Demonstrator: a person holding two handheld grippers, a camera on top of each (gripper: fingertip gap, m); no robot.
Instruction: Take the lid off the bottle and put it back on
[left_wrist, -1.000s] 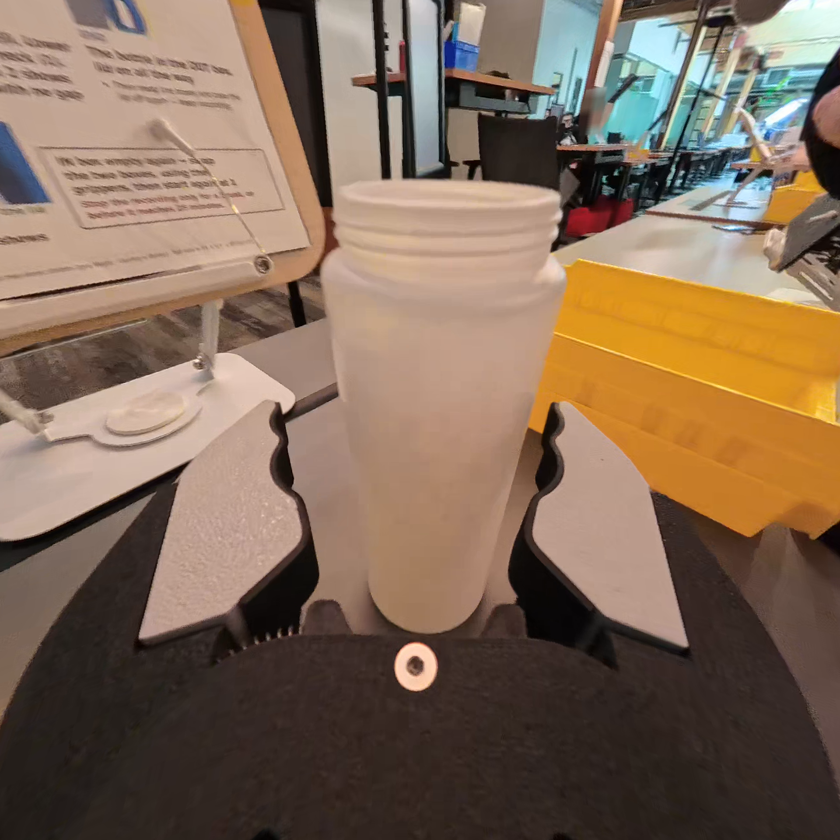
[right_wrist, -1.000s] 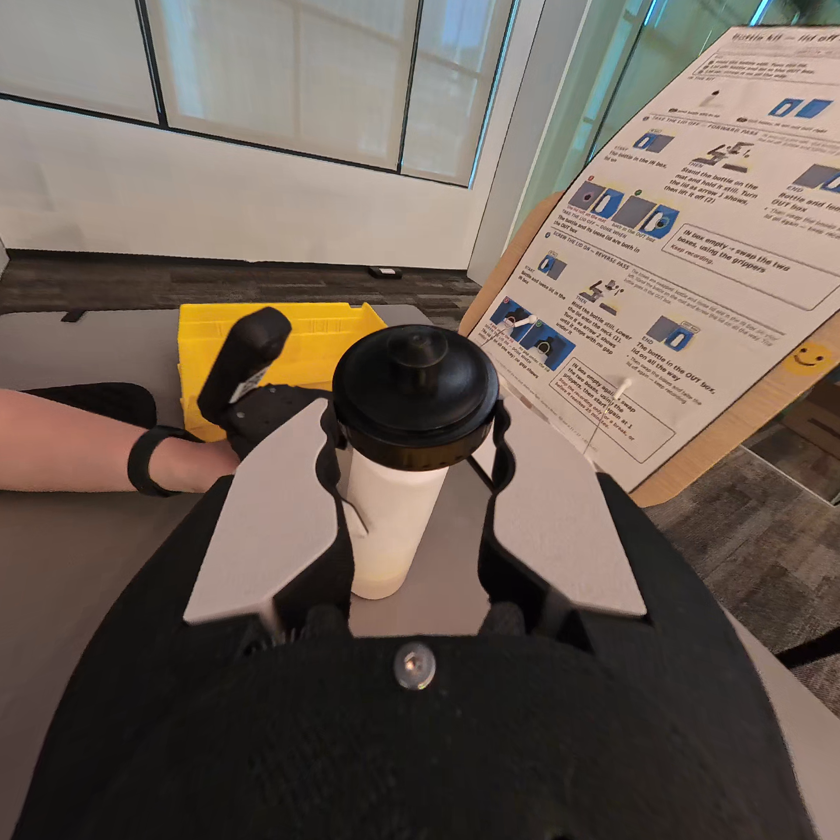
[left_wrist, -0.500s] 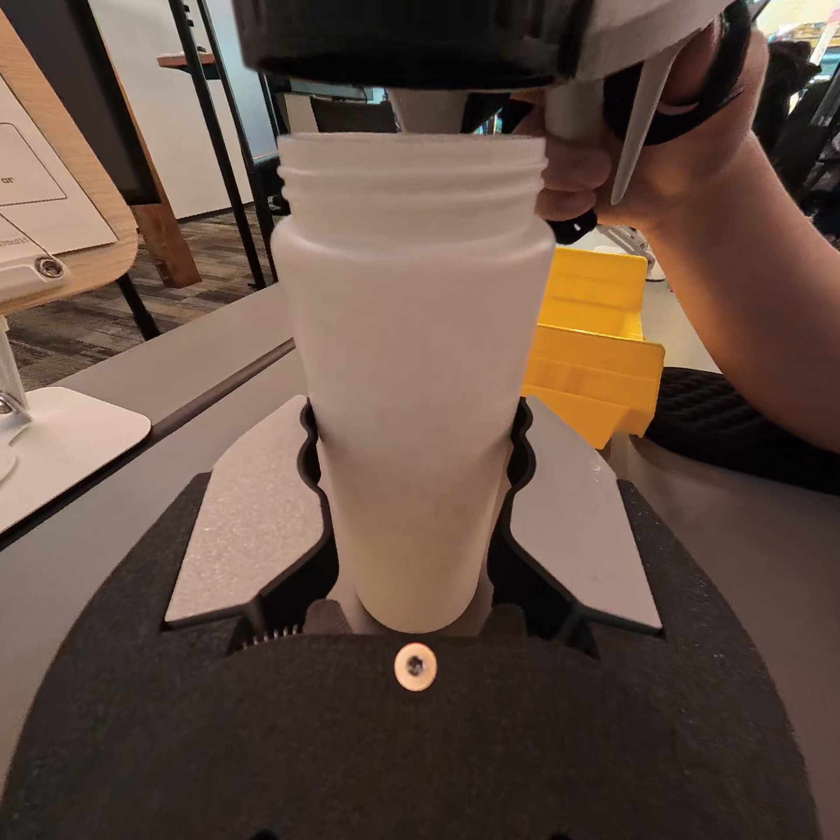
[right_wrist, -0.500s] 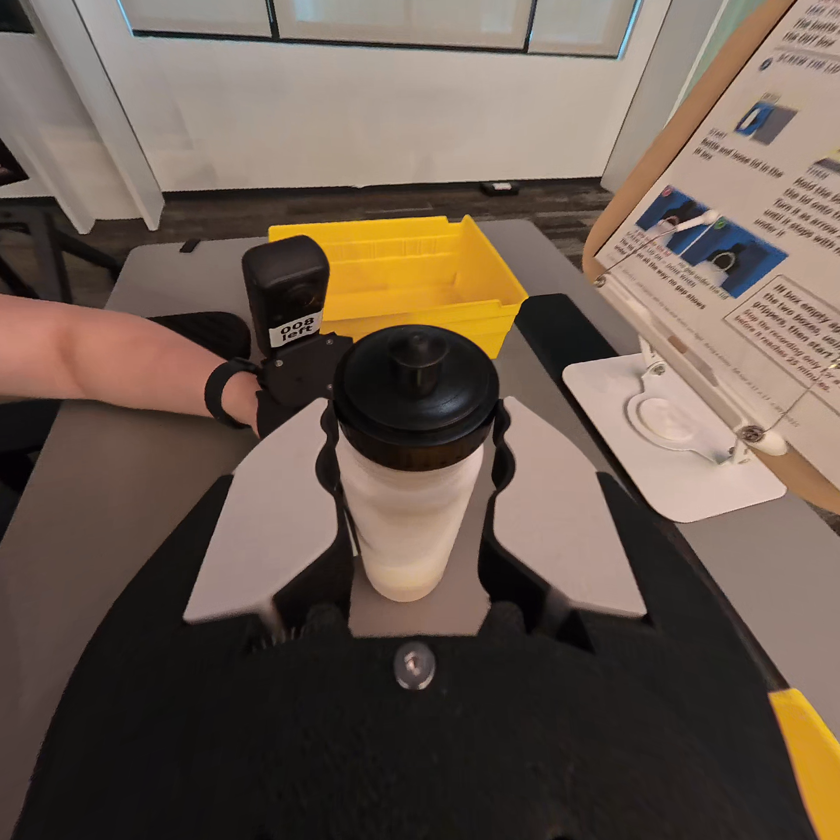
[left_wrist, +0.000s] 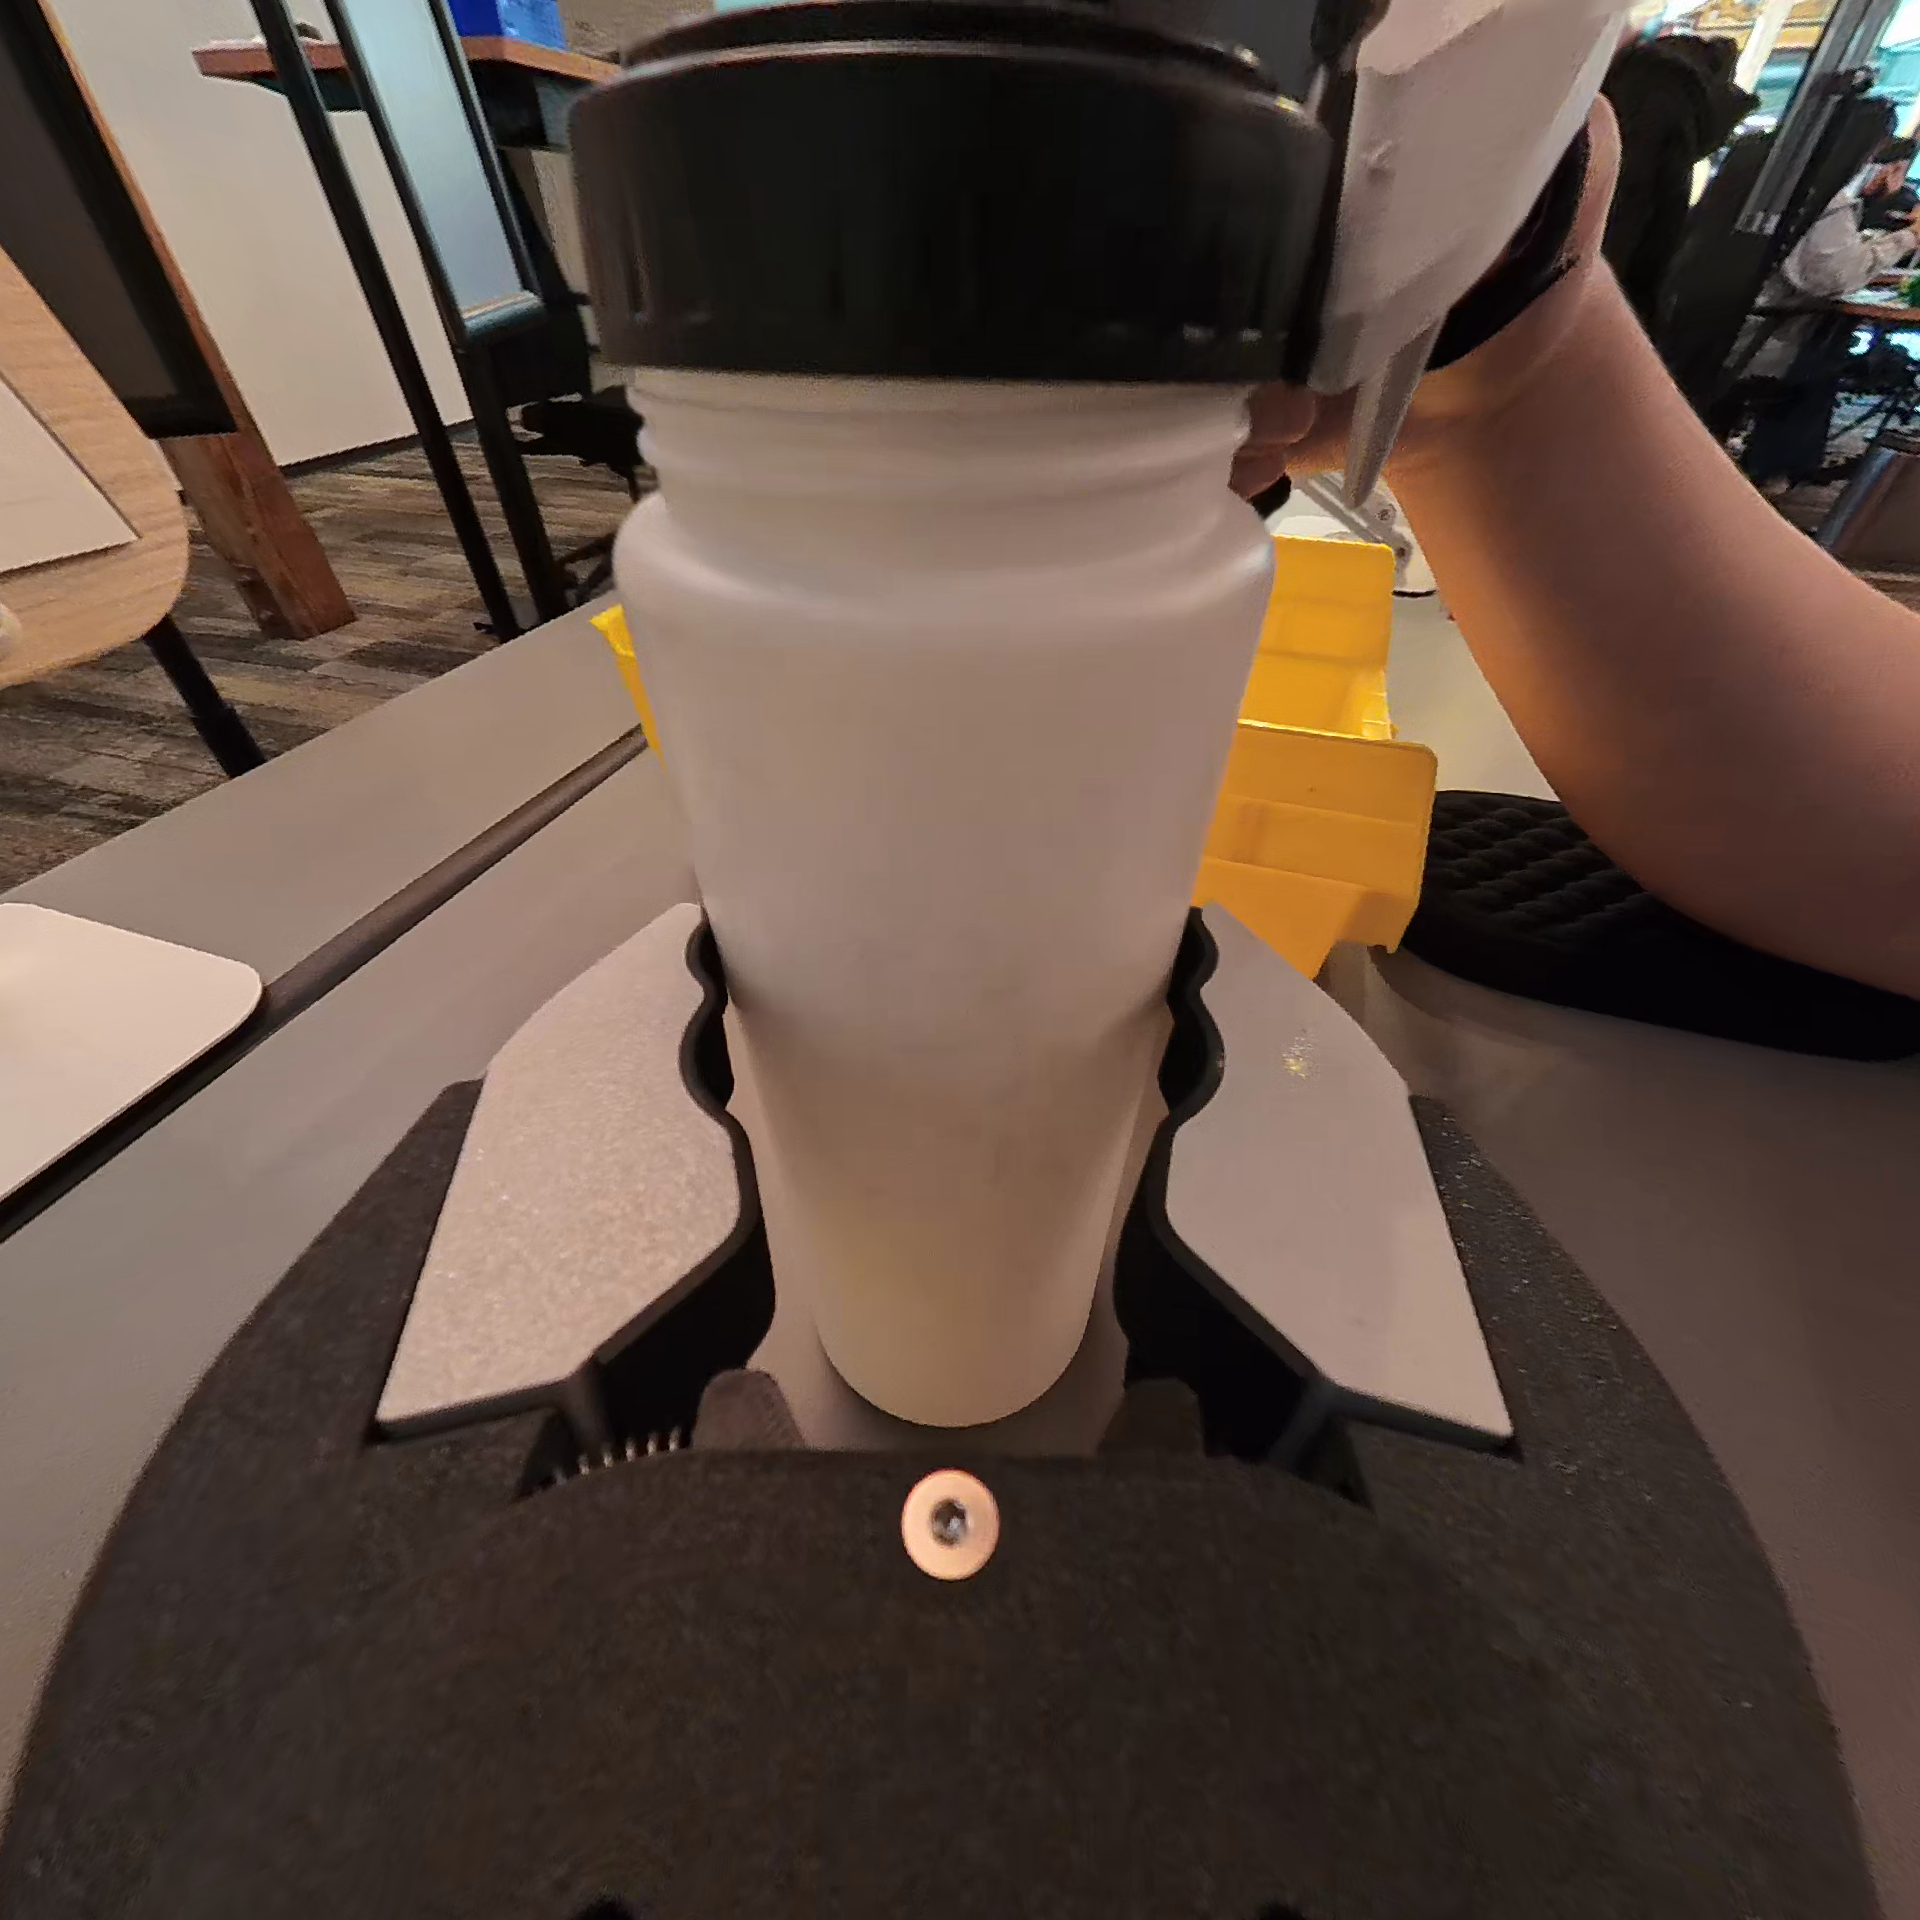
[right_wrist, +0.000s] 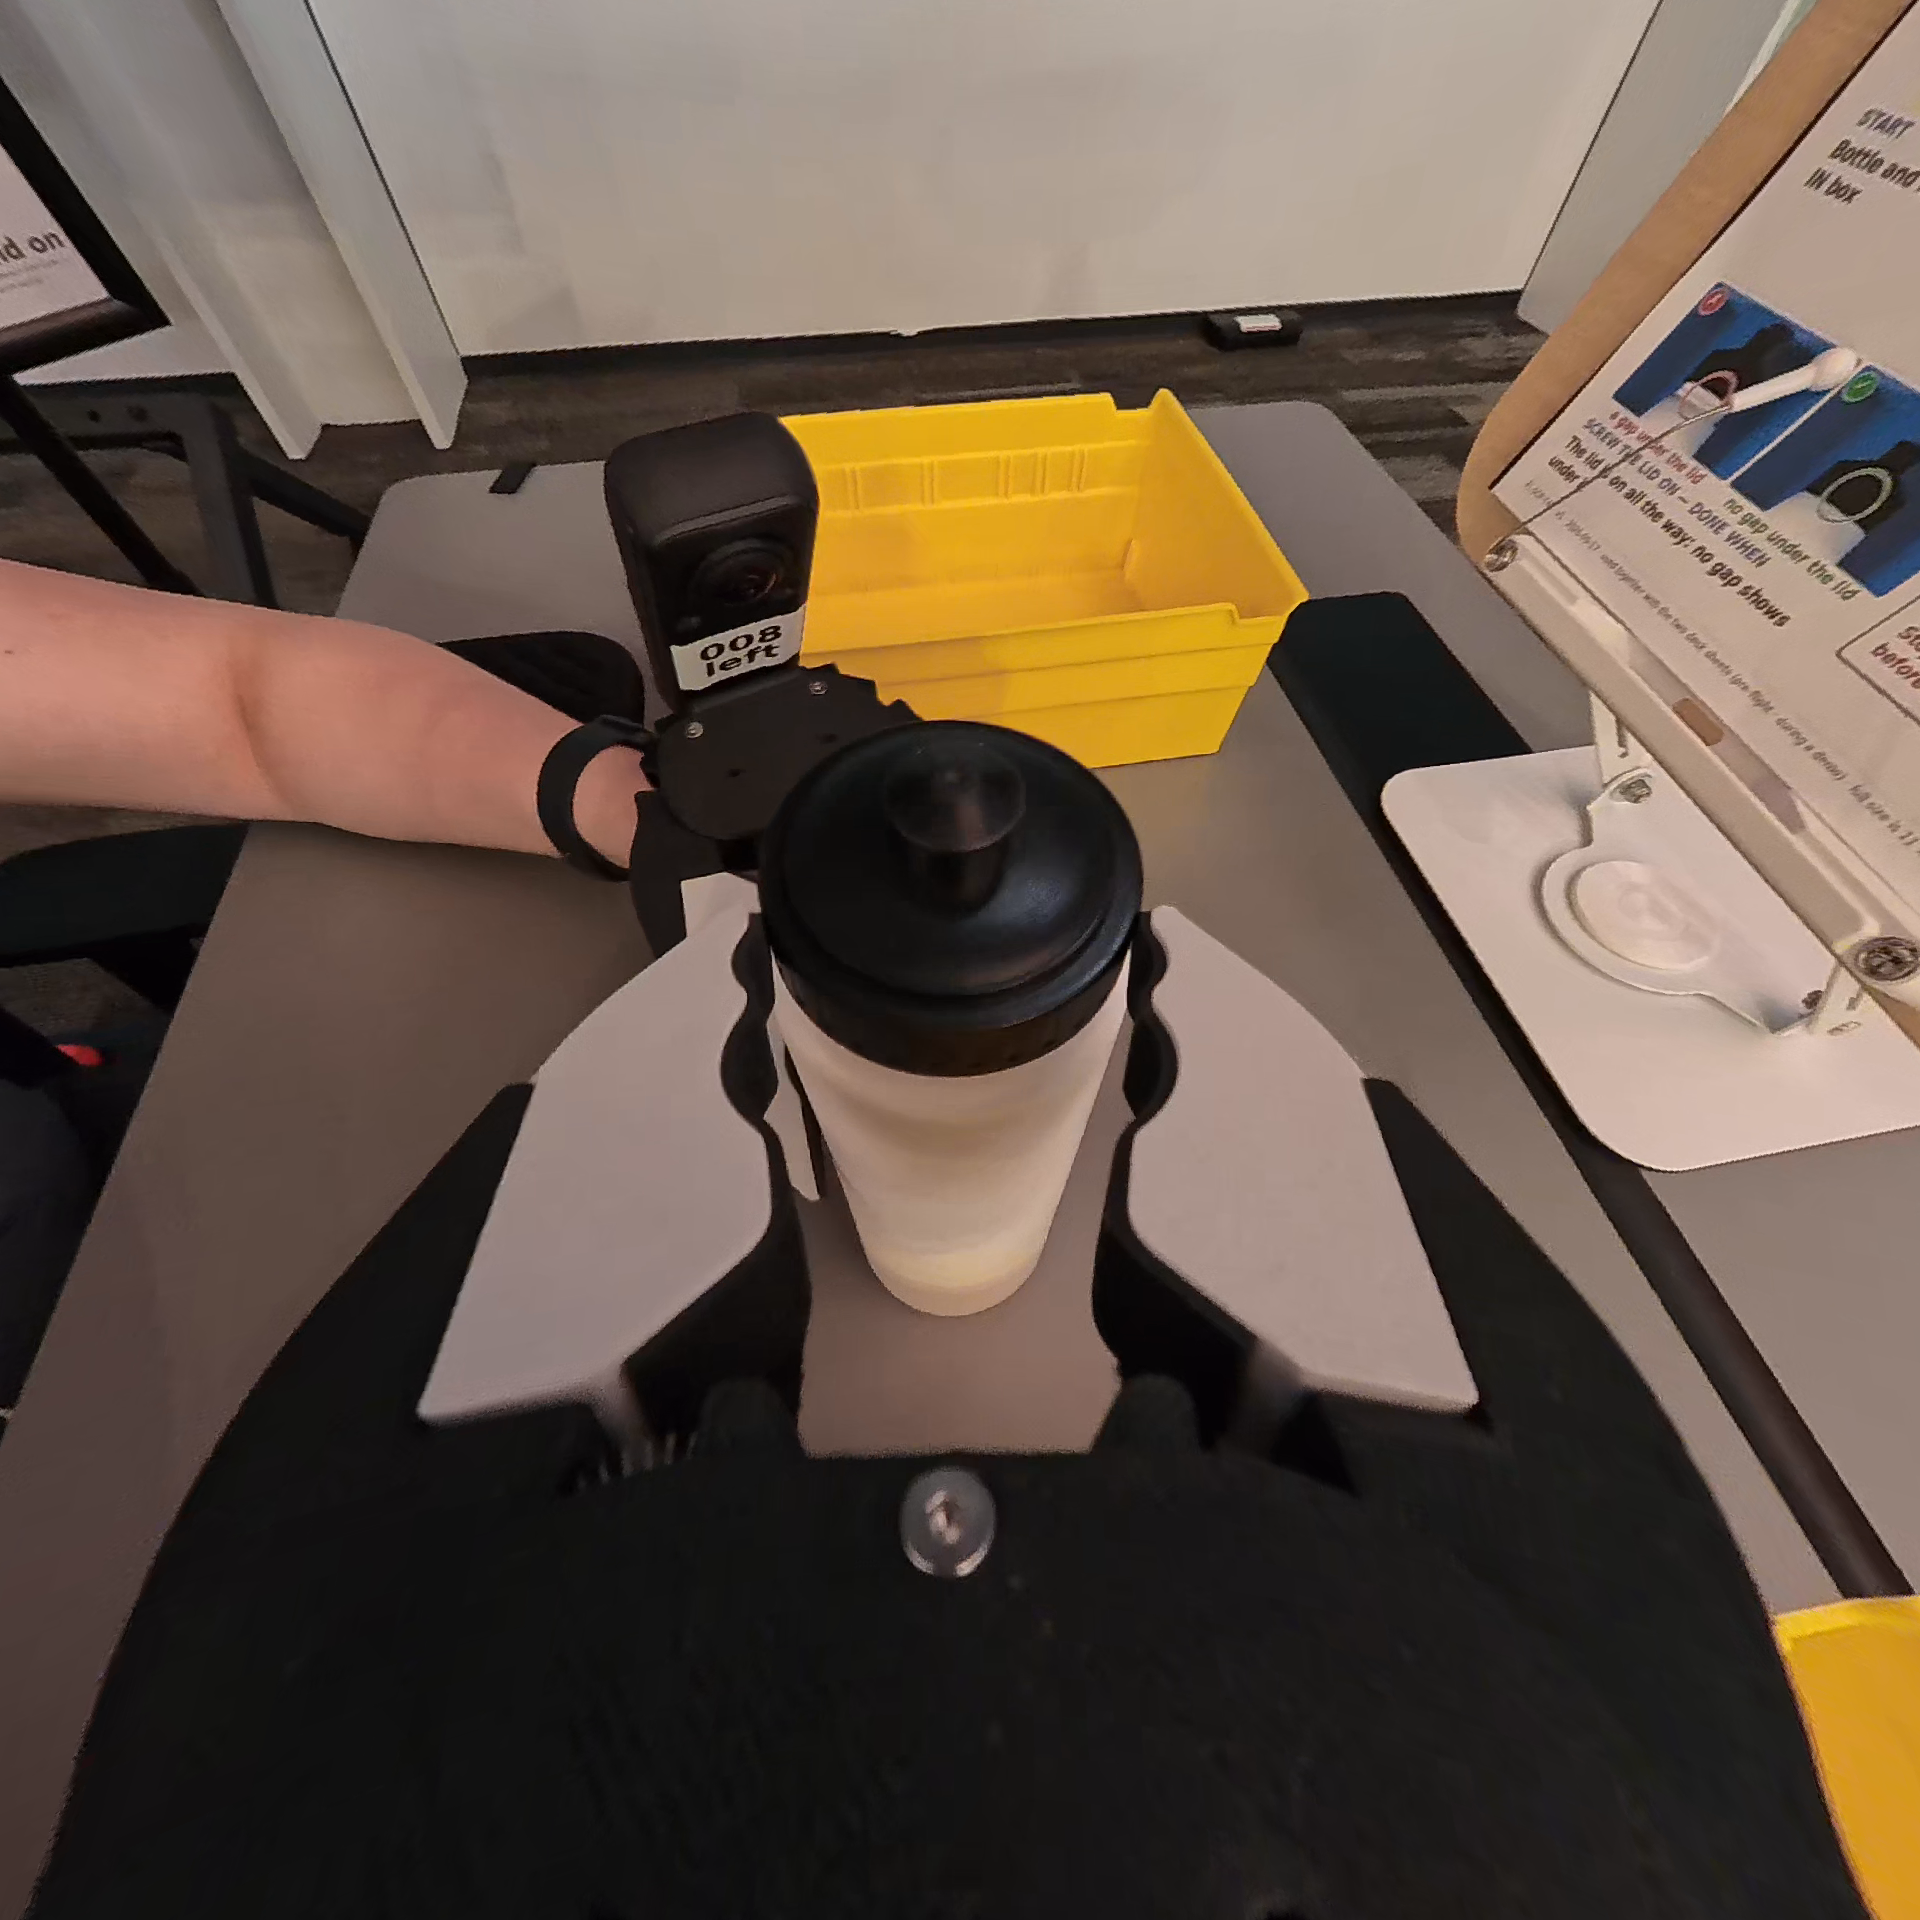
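A white plastic bottle (left_wrist: 940, 831) stands upright on the grey table. My left gripper (left_wrist: 948, 966) is shut on its lower body. A black lid (left_wrist: 951, 208) with a spout knob sits on the bottle's neck, with some of the threads showing below its rim. My right gripper (right_wrist: 948, 977) is shut on the lid (right_wrist: 951, 894) from above; the bottle (right_wrist: 945, 1164) hangs below it in that view. The left gripper's body and camera (right_wrist: 717, 582) show behind the lid.
An empty yellow bin (right_wrist: 1039, 582) stands at the table's far side, also behind the bottle in the left wrist view (left_wrist: 1320, 769). A wooden instruction board on a white base (right_wrist: 1662, 935) stands to the right. A second yellow bin's corner (right_wrist: 1860, 1745) shows at lower right. A forearm (left_wrist: 1662, 675) reaches in.
My left gripper closed on the bottle. My right gripper carried the lid over the bottle and lowered it onto the neck.
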